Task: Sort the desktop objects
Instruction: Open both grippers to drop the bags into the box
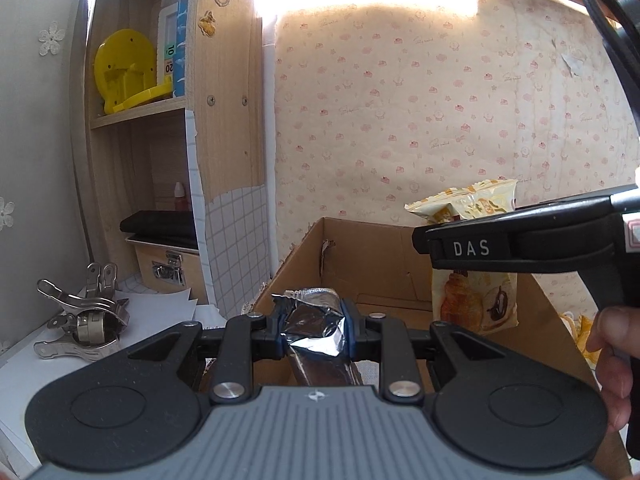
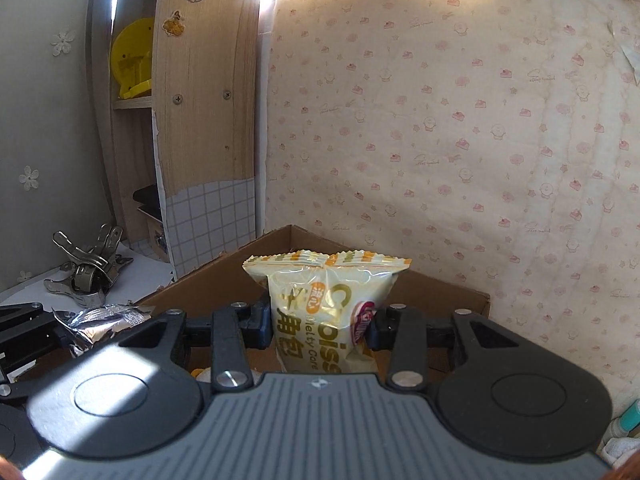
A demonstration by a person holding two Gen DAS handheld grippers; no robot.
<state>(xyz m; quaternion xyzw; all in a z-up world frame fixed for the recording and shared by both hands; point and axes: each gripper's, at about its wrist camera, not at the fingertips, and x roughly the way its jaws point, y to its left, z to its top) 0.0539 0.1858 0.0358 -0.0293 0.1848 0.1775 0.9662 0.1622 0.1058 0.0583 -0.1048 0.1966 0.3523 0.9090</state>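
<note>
Hanging over the open cardboard box point(image 1: 372, 256), both packets sit just short of their drop, and that is the relation the next move turns on: the box lies directly ahead of and below each pair of tongs, its far wall against the papered wall. The left tongs point(image 1: 314, 330) are clamped on a silver foil packet point(image 1: 316, 320), whose long axis runs roughly along the fingers, one end reaching forward over the near edge of the box and the other trailing back under the tool. The right tongs point(image 2: 320, 322) are clamped on a pale croissant bag point(image 2: 326, 300), which stands upright between the pads with its crimped top seal uppermost; in the left wrist view the same bag hangs below the right tool, well inside the box outline. By my reading the right hand is the nearer to release, since its bag is already above the box interior, while the foil packet only reaches the rim. Neither pair shows any gap beside its load, so both grips look firm. A heap of metal clips point(image 1: 82, 316) lies apart on white paper point(image 1: 160, 312) on the counter to the left, beside the wooden shelf unit point(image 1: 230, 120), untouched and likely waiting its turn.
</note>
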